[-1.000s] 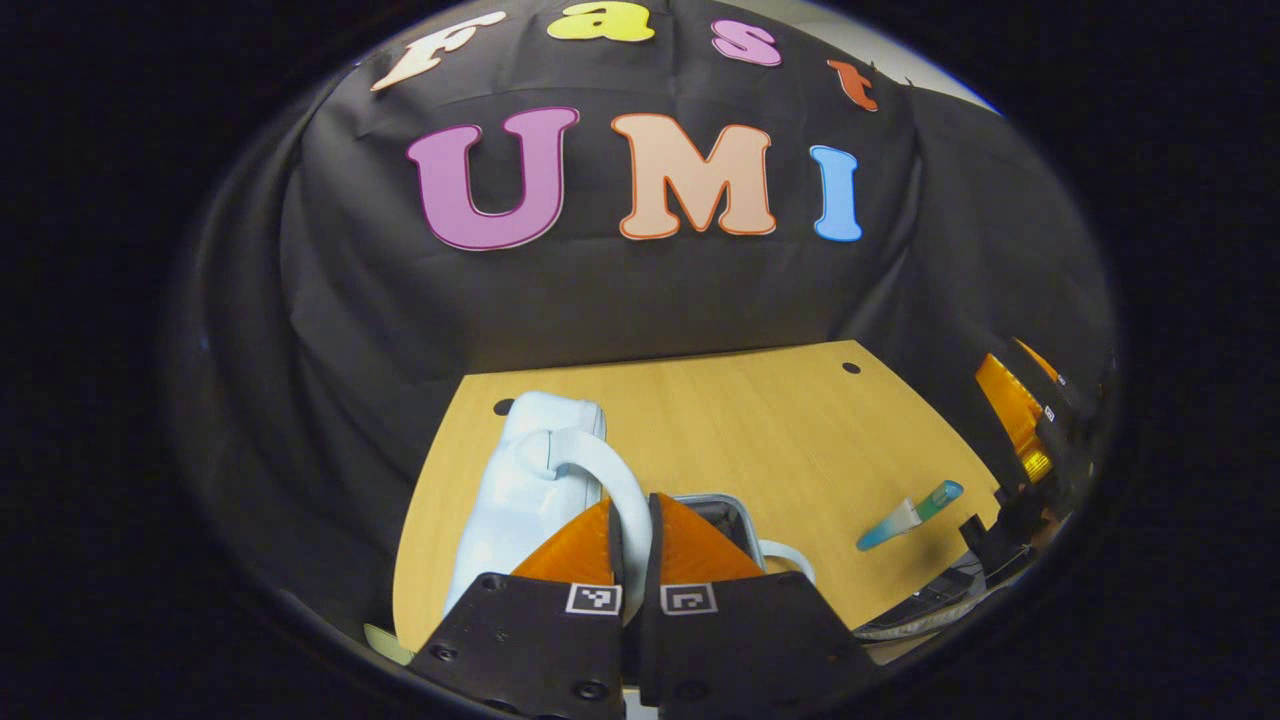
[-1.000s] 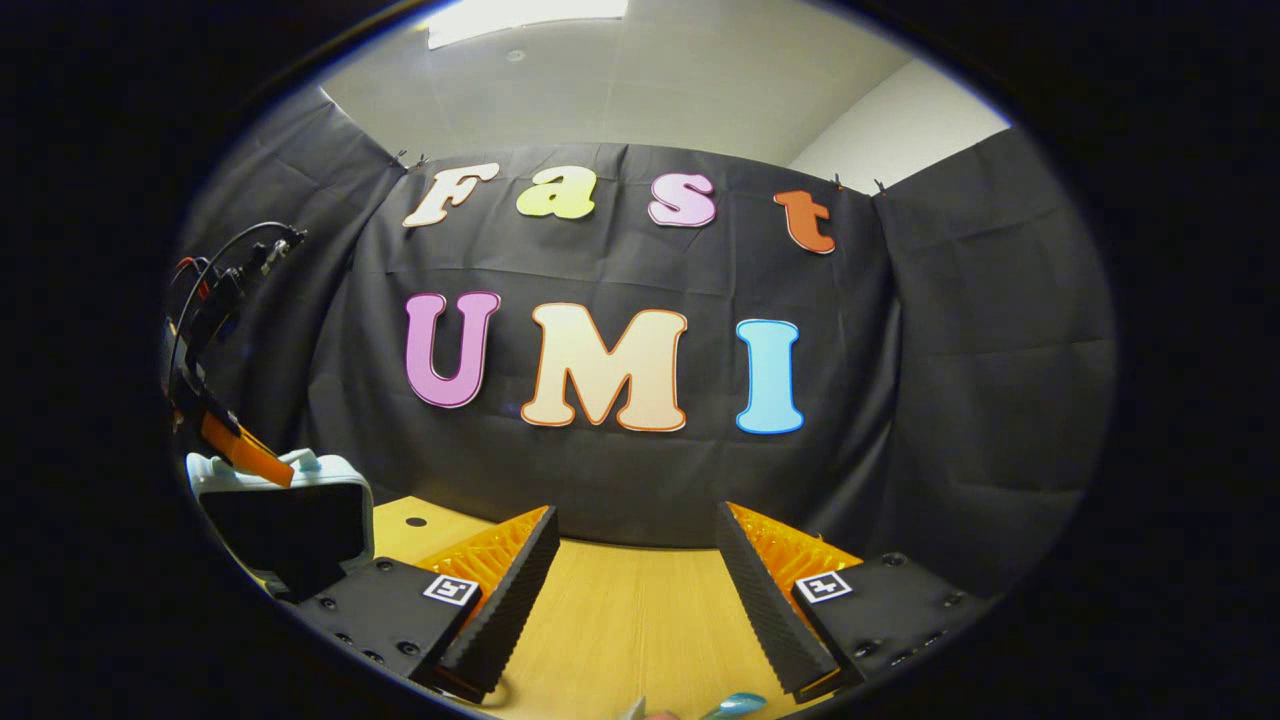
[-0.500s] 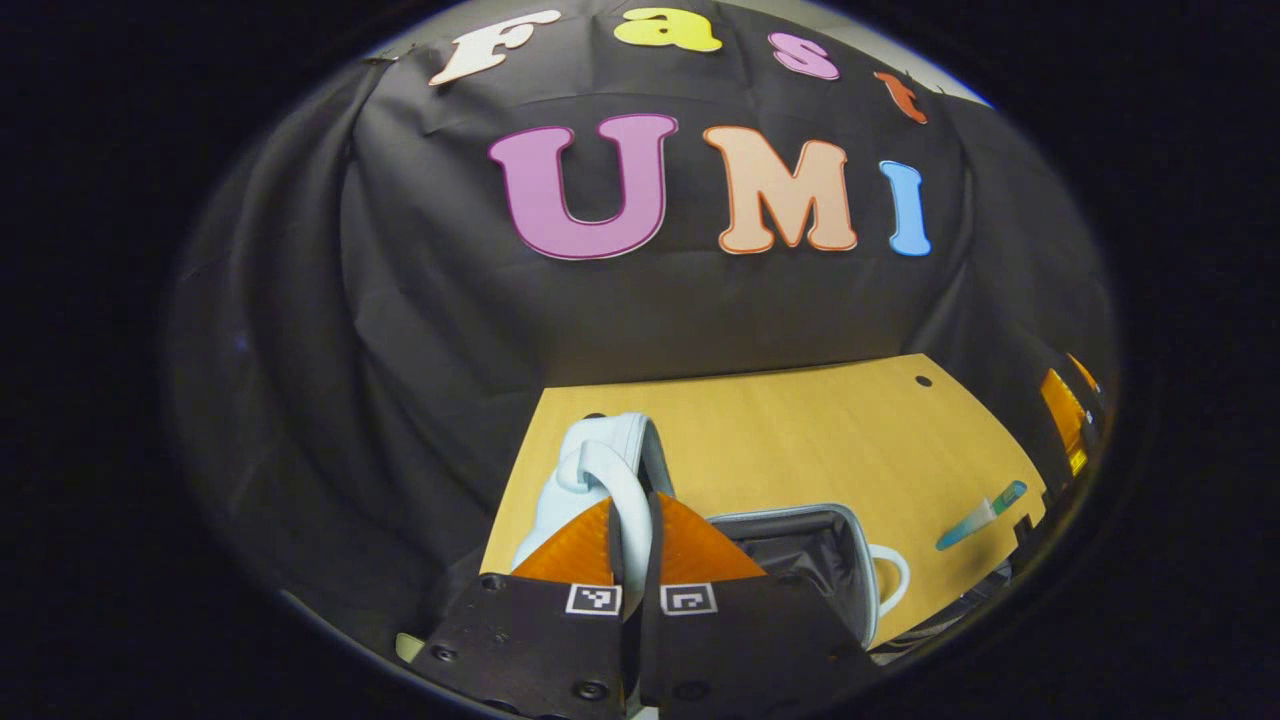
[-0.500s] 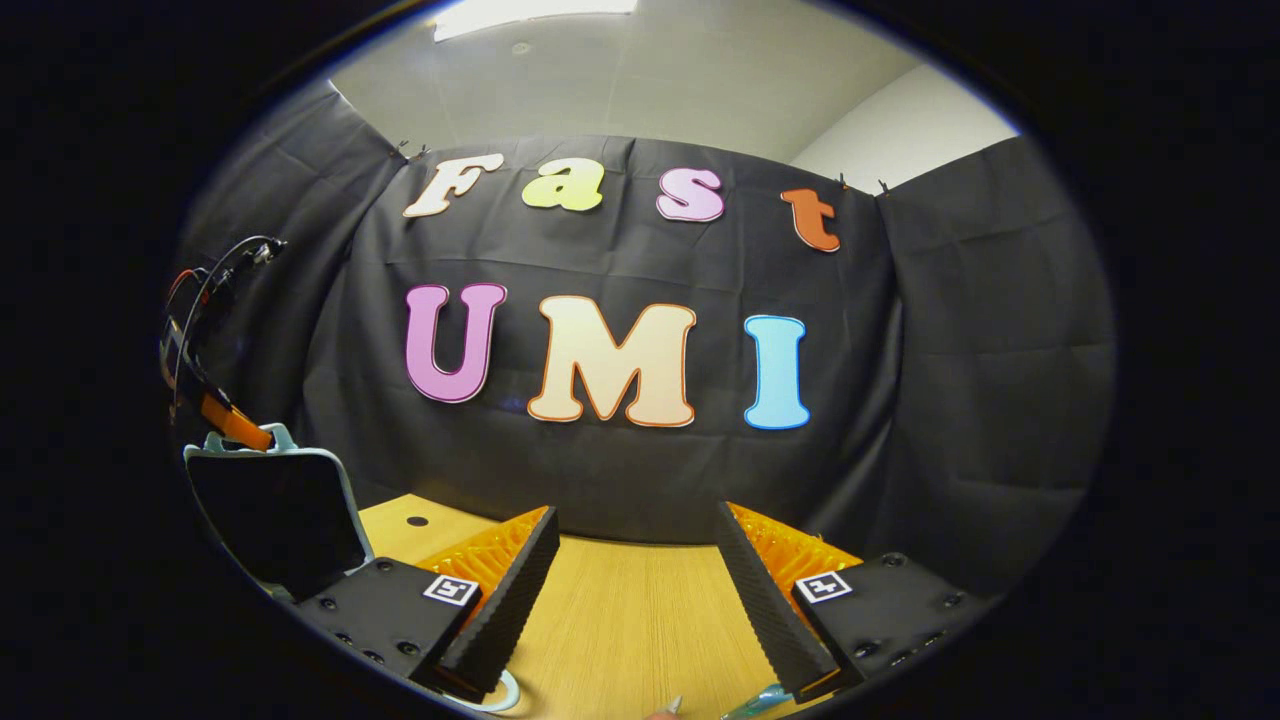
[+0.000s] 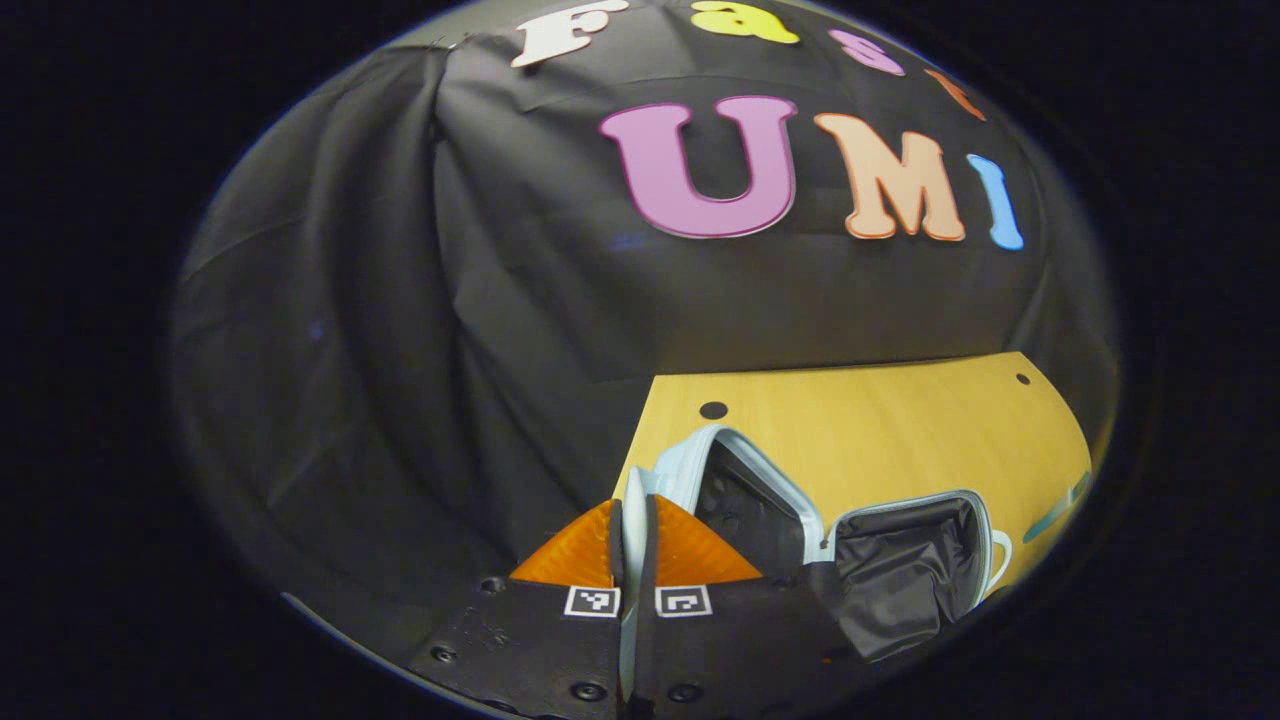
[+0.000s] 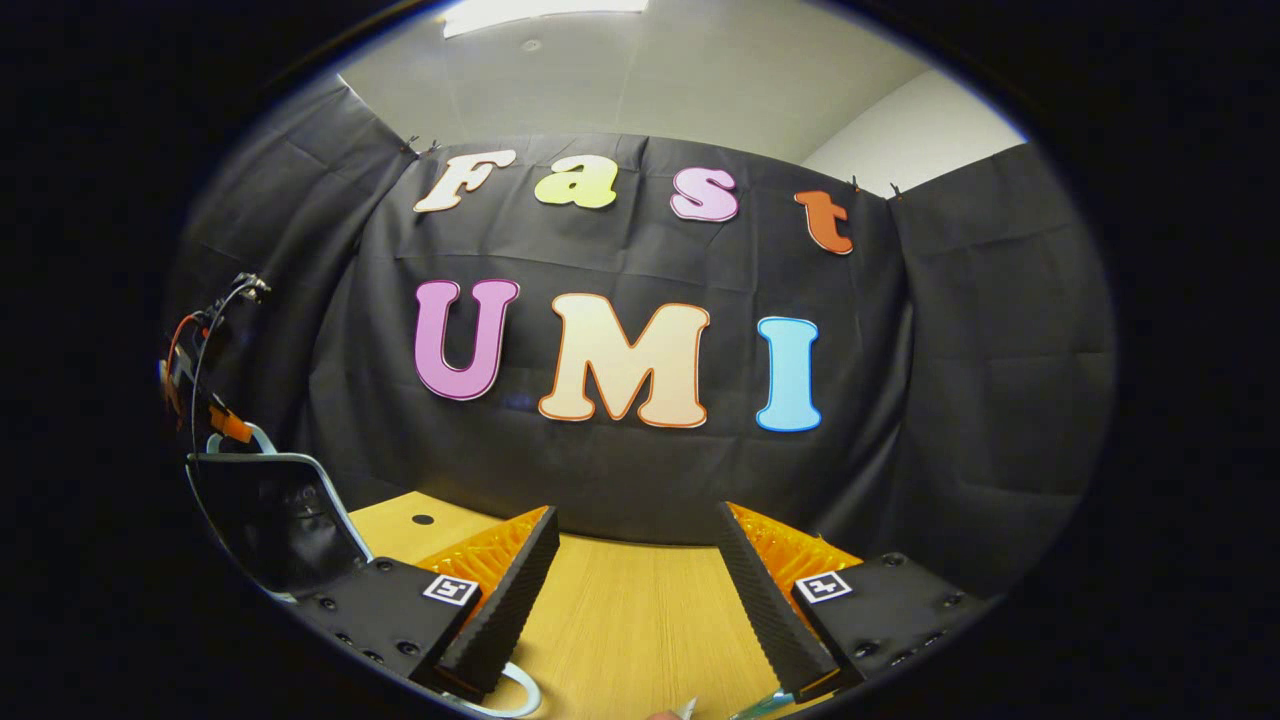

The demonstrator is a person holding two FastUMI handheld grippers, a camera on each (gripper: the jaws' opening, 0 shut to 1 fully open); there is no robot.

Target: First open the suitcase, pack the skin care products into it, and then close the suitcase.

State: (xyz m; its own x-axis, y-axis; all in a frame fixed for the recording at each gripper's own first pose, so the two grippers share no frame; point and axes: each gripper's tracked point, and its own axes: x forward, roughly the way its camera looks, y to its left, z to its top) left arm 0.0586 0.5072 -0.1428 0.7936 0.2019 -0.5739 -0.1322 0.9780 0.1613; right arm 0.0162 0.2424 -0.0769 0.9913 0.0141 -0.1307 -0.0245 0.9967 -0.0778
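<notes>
Black cloth hangs behind my wood table [image 5: 880, 420]. My left gripper [image 5: 632, 520] pinches the handle [image 5: 634, 500] of the suitcase [image 5: 900, 560], holding its lid [image 5: 745, 490] up; both halves show their dark insides. My right gripper [image 6: 632, 580] hangs wide apart over the table, holding nothing. Its view shows the lid's inside and a tube [image 6: 760, 708] at the bottom edge.
</notes>
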